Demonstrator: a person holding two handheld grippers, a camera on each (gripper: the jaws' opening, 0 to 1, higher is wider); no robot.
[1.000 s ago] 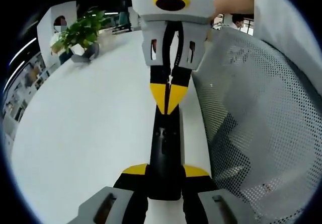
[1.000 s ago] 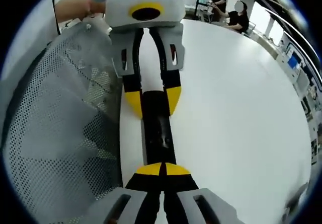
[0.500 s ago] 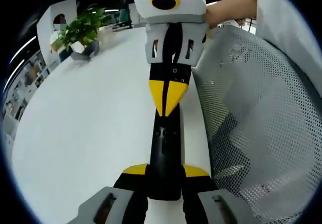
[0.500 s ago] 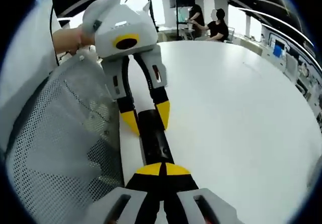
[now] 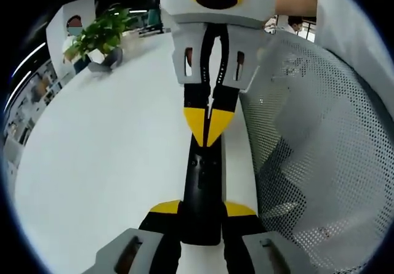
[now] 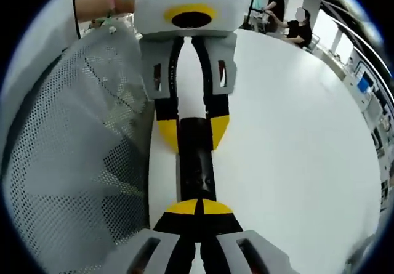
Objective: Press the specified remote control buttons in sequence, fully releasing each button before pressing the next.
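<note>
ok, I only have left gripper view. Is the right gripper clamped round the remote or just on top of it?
Observer: On top. In right gripper view the right gripper has its tips shut together over the remote, not around it. Whether it touches, I can't tell.
Operator: And my left grip from that side?
Observer: The left gripper has one yellow tip on each side of the remote's end.
Operator: Anyone near the table on that side?
Observer: Two people sit at the far edge of the table.
</note>
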